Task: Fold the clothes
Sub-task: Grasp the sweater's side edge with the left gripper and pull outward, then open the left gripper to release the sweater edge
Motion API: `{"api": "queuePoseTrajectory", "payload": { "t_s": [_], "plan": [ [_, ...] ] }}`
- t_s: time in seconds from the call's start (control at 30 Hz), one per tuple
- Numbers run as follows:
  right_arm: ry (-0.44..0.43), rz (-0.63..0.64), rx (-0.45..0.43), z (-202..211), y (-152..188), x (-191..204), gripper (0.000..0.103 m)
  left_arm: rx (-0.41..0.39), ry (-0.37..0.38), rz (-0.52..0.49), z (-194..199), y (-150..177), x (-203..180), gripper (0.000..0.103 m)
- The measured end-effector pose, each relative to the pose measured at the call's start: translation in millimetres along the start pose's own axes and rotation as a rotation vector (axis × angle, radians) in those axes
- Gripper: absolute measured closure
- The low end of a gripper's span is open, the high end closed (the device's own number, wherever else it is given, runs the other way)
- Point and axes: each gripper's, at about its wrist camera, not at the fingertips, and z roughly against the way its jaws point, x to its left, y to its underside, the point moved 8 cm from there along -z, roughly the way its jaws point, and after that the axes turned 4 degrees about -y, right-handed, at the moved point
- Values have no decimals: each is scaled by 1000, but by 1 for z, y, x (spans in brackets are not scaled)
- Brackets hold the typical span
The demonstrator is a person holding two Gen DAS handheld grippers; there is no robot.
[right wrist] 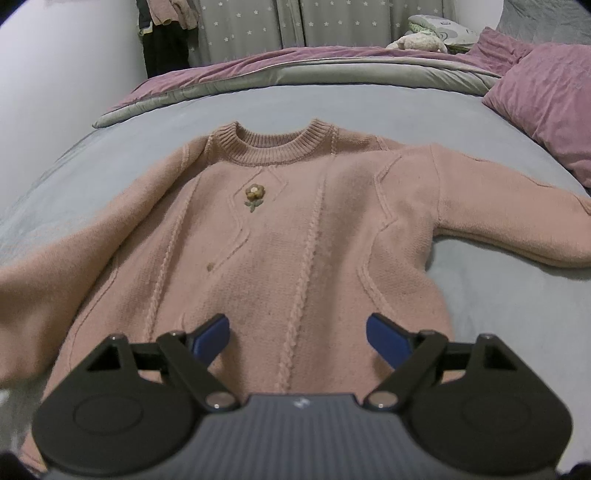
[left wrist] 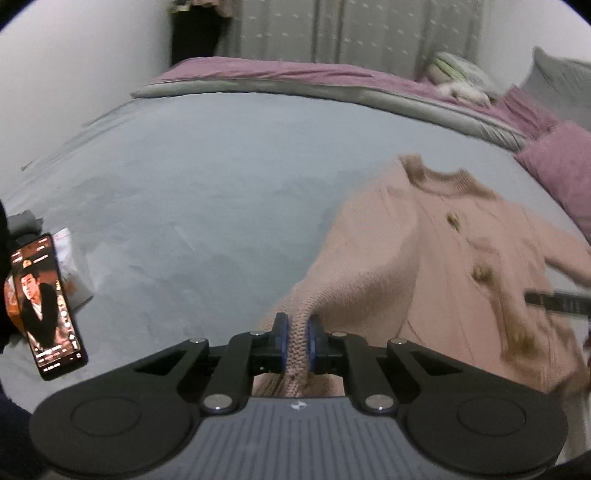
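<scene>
Sweater: we see a pink cable-knit sweater (right wrist: 295, 229) with a ribbed round collar lying front-up on the bed, collar towards the far side, hem towards us.
Bed: the grey-blue bed sheet (left wrist: 192, 206) carries the sweater; a folded purple and grey quilt (right wrist: 295, 66) lies along the far edge.
Decoration: a small knitted flower with a green stem (right wrist: 254, 197) sits on the chest just below the collar.
Left sleeve: in the left wrist view we see its ribbed cuff (left wrist: 301, 332) bunched and raised off the sheet, the sleeve running from it back to the sweater body.
Left gripper: the left gripper (left wrist: 298, 332) is pressed together on that cuff, its blue pads (left wrist: 282, 332) clamping the knit from both sides.
Right gripper: the right gripper (right wrist: 297, 341) hangs over the lower middle of the sweater with its jaws spread wide; we see nothing gripped between its blue pads (right wrist: 384, 341).
Right sleeve: it (right wrist: 517, 225) stretches flat out towards the right side of the bed.
Pillow: a purple pillow (right wrist: 546, 103) rests at the right edge, apart from the sweater.
Phone: a dark smartphone with a lit screen (left wrist: 46, 306) lies on the sheet at the left, well apart from the sweater.
Backdrop: grey curtains with small stars (right wrist: 332, 22) hang behind the bed.
</scene>
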Motion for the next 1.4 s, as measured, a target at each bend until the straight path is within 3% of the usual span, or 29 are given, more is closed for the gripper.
{"api": "queuePoseTrajectory", "payload": {
  "t_s": [0.23,0.33,0.47,0.6,0.77,0.83,0.9,1.0,1.13,1.2,1.33,1.4],
  "plan": [
    [-4,-6,-1,1,-1,-1,17,-60,66,-121,24,9,-26,60],
    [-6,-5,2,1,-1,0,17,-42,91,-203,25,14,-42,52],
    [-8,-3,3,2,0,0,17,13,65,-281,9,29,-50,44],
    [-10,-7,4,2,0,0,16,86,57,-307,-11,44,-53,42],
    [-12,-8,11,0,1,1,16,214,120,-279,-32,64,-60,44],
    [-13,-9,14,-1,2,1,16,233,123,-278,-35,67,-62,49],
    [-14,-11,16,-2,2,1,16,232,110,-270,-34,67,-62,70],
    [-14,-12,18,-2,3,0,16,230,106,-221,-33,64,-53,74],
    [-14,-11,18,-2,3,0,16,172,118,-157,-21,53,-42,71],
    [-14,-12,19,-3,3,1,16,135,115,-145,-16,47,-39,61],
    [-12,-9,23,-4,4,2,16,75,77,-147,-11,36,-33,55],
    [-11,-7,23,-4,4,2,16,78,56,-169,-16,36,-35,44]
  ]
}}
